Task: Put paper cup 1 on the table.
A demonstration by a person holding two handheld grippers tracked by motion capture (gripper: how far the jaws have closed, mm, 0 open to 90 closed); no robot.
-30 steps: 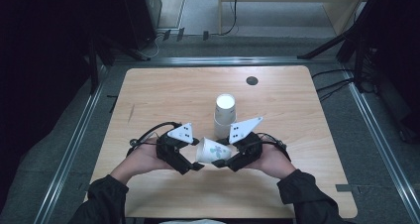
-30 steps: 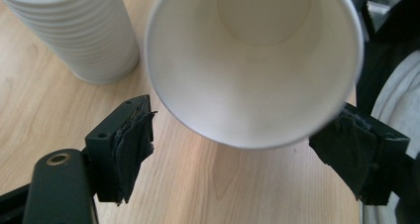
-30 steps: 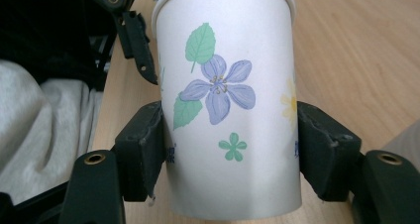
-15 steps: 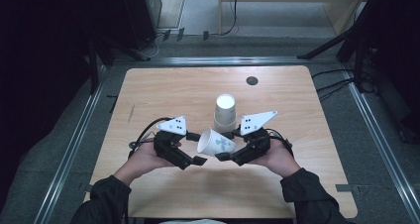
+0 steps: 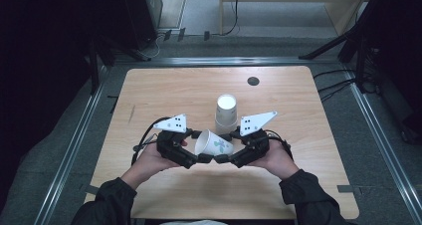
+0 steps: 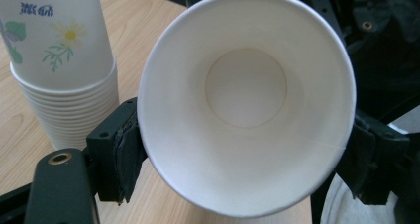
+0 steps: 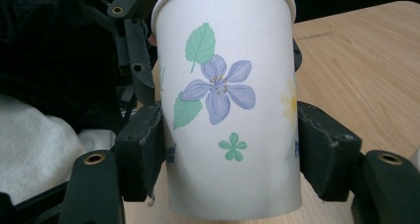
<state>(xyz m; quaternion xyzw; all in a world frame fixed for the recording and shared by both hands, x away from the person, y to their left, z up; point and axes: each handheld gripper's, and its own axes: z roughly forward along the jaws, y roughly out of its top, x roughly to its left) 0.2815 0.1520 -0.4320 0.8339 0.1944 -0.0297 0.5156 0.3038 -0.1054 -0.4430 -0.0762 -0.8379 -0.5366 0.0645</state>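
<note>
A white paper cup with a flower print (image 5: 213, 144) lies tilted between my two grippers, low over the wooden table (image 5: 164, 95). Its open mouth (image 6: 246, 100) faces the left gripper (image 6: 242, 157), whose pads (image 6: 119, 154) press the rim from both sides. The right gripper (image 7: 233, 152) is shut on the cup's printed wall (image 7: 225, 110), one pad (image 7: 143, 149) on each side. In the high view the left gripper (image 5: 195, 154) and the right gripper (image 5: 228, 155) meet under the cup. Just behind them a stack of upside-down cups (image 5: 226, 116) stands upright on the table.
The same stack (image 6: 59, 85) stands close beside the held cup's rim. A small dark round hole (image 5: 253, 80) sits near the table's far edge. Metal rails (image 5: 74, 145) run along the table's sides, with dark floor and cables beyond.
The cup has risen slightly and tilted so more of its mouth shows. Both grippers have shifted a little apart with it. The stack has not moved.
</note>
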